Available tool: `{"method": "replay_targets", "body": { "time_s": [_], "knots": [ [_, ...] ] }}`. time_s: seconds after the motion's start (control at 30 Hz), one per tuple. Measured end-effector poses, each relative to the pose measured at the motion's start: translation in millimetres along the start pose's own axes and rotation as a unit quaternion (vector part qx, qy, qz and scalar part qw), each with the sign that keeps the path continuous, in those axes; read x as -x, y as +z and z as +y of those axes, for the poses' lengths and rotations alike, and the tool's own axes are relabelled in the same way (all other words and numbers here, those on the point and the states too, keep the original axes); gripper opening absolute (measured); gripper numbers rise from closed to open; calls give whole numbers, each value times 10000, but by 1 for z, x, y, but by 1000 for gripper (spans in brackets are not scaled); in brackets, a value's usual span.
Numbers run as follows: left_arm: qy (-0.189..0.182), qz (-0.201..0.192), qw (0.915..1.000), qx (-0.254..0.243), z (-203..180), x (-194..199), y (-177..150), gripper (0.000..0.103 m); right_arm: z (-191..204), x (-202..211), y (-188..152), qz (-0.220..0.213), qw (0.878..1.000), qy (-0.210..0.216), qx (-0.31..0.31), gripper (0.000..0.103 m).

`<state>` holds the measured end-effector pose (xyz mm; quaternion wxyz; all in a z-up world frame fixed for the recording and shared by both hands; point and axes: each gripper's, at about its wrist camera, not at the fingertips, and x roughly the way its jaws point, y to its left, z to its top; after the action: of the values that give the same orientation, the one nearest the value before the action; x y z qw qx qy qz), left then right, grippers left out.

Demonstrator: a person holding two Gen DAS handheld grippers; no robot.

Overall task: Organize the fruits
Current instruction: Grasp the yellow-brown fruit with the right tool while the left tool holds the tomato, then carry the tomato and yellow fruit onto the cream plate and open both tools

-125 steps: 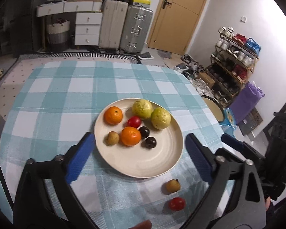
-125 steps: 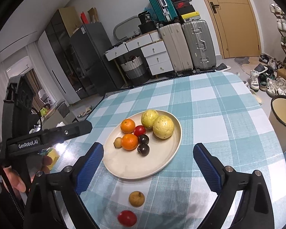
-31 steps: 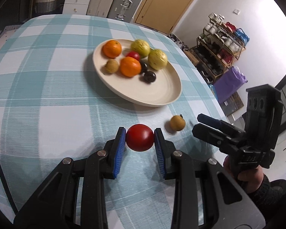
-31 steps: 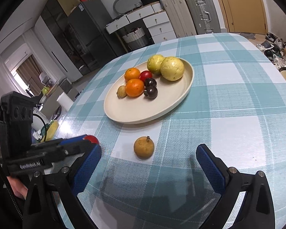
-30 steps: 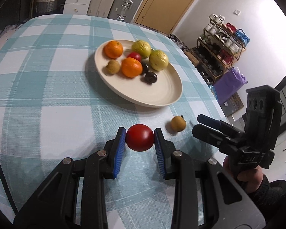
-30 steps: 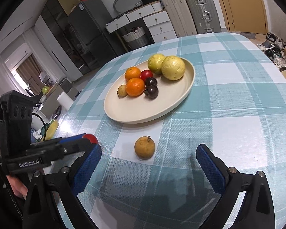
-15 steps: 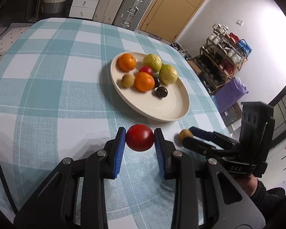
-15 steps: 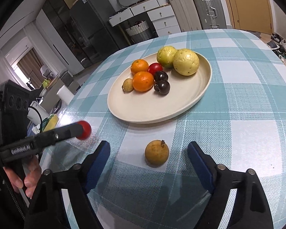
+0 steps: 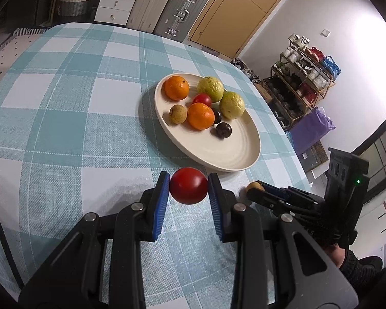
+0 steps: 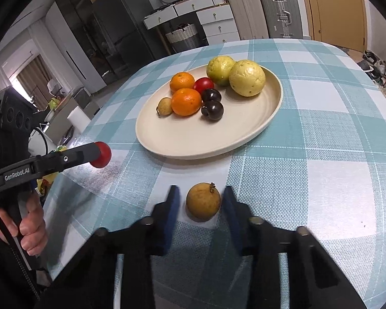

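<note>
Step in hand: gathering strays. My left hand-held gripper (image 9: 189, 189) pinched the tomato (image 9: 189, 186) near the plate (image 9: 242, 159); my right hand-held gripper (image 10: 199, 200) was closing around the longan (image 10: 203, 204) on the desk (image 10: 334, 180). Next, I judged: lift both plateward.

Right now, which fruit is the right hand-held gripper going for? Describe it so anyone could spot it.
Find the cream plate on the checked tablecloth. Just off its near rim, on the cloth, sits a small brown round fruit with a stem, between the closing right hand-held gripper pads. It is the only fruit resting off the plate.
</note>
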<state>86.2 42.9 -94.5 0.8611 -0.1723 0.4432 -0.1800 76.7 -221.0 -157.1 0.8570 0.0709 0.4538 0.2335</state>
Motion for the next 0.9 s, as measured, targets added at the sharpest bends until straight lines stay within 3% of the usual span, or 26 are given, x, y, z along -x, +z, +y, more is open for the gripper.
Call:
{"method": "replay_targets", "body": {
  "time_s": [0.53,0.9],
  "knots": [
    [-16,-77,9999,-125,-13,-9,27,27,15,18,17,-482,9982,289,223,27],
    [-27,-22,9999,-137,-19,-25,44,27,13,13,36,-589,9970,455,222,27]
  ]
}}
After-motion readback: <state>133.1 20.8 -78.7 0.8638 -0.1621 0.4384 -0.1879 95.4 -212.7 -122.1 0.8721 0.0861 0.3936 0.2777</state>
